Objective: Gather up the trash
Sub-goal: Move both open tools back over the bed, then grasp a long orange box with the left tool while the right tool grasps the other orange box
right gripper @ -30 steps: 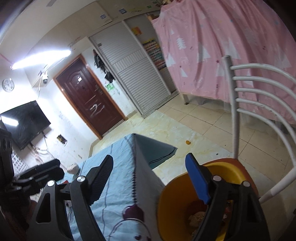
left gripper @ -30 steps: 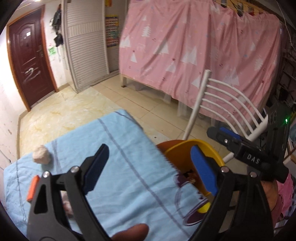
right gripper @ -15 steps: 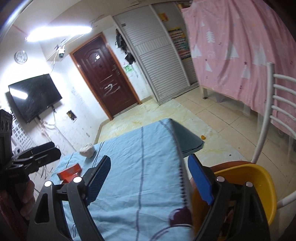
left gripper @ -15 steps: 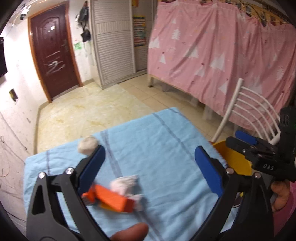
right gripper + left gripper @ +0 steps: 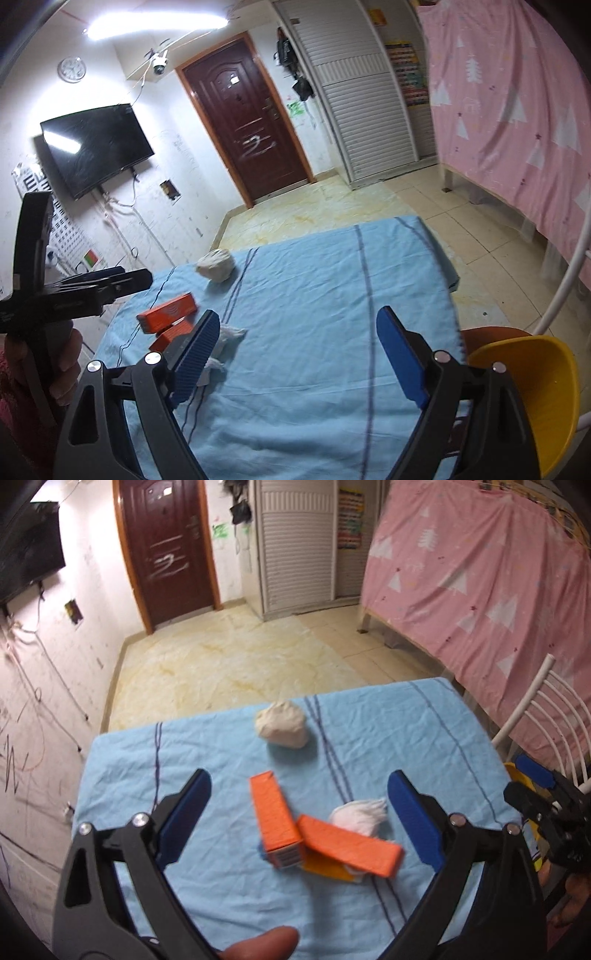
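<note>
1. My left gripper (image 5: 299, 812) stands wide open over the table and holds nothing; its black plastic arms end in ribbed blue pads (image 5: 413, 814).
2. My right gripper (image 5: 297, 356) is likewise spread wide and empty, with the same blue pads.
3. Landmark: the upright-faced orange carton (image 5: 275, 818), a smooth rectangular cardboard box with a printed end panel. It lies flat on the cloth between the left gripper's fingers.
4. A second orange carton (image 5: 351, 843) lies just beside the landmark on its right side, touching it at one corner and tilted, resting partly on a yellow piece beneath.
5. A crumpled white tissue (image 5: 360, 816), soft and pleated, sits behind that second carton, touching it.
6. A rounded cream paper wad (image 5: 282, 727), lumpy and matte, lies beyond the landmark, apart from it, next to the dark stripes.
7. A yellow plastic bin (image 5: 535, 398), smooth and curved, stands well to the right of the landmark, off the table edge, near a white metal chair (image 5: 550, 716).
8. Surface: a wrinkled light-blue tablecloth (image 5: 221, 760) with thin dark stripes.
9. Room: cream tiled floor (image 5: 229, 657), a dark red door (image 5: 166, 542), a slatted white wardrobe (image 5: 295, 542), a pink tree-patterned curtain (image 5: 472, 583), a wall television (image 5: 96, 147) and scuffed white walls.
</note>
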Demonstrator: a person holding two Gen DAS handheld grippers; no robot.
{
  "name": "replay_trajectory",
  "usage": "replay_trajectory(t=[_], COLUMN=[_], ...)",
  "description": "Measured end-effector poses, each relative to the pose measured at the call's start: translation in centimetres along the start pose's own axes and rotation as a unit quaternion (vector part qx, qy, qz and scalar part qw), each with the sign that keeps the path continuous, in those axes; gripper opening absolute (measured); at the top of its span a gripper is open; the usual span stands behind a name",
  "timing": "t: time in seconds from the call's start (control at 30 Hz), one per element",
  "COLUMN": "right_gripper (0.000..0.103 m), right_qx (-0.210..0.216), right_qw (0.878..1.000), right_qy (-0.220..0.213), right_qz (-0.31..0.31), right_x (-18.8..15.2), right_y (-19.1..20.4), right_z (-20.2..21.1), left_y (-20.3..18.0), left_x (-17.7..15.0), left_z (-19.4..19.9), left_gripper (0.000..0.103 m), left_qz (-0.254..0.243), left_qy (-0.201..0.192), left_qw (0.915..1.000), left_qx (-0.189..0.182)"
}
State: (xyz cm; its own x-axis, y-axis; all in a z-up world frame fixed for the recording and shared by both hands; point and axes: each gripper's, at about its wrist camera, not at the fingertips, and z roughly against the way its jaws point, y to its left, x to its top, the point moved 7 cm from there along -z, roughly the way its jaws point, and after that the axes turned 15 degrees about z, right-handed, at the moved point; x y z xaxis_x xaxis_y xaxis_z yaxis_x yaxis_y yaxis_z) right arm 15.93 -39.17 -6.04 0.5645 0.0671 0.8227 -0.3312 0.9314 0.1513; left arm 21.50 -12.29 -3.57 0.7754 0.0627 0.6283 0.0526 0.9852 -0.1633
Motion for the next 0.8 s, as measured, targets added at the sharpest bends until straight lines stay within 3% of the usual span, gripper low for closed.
replay_trajectory(t=[0.23, 0.43, 0.7, 0.8], right_gripper=[0.081, 0.082, 0.084, 0.084], right_qx=[0.024, 0.047, 0.084, 0.089], right_qw=[0.999, 0.997, 0.990, 0.988], right_qy=[0.010, 0.015, 0.021, 0.027], right_qz=[0.034, 0.063, 0.108, 0.124], right_x=[0.0, 0.0, 0.0, -0.1], right_y=[2.8, 5.5, 9.6, 11.1], right_z=[-0.8, -1.6, -2.6, -3.3], left_y=[2.1, 2.8, 3.6, 4.0], left_x=[-1.3, -2.1, -3.4, -3.5], left_z=[-2.5, -3.9, -4.6, -4.5], left_gripper=[0.076, 0.060, 0.022, 0.021], left_qz=[0.034, 0.058, 0.065, 0.066], left_qy=[0.048, 0.080, 0.105, 0.102], left_qw=[0.9981, 0.9951, 0.9923, 0.9926], left_qx=[0.015, 0.006, 0.004, 0.004])
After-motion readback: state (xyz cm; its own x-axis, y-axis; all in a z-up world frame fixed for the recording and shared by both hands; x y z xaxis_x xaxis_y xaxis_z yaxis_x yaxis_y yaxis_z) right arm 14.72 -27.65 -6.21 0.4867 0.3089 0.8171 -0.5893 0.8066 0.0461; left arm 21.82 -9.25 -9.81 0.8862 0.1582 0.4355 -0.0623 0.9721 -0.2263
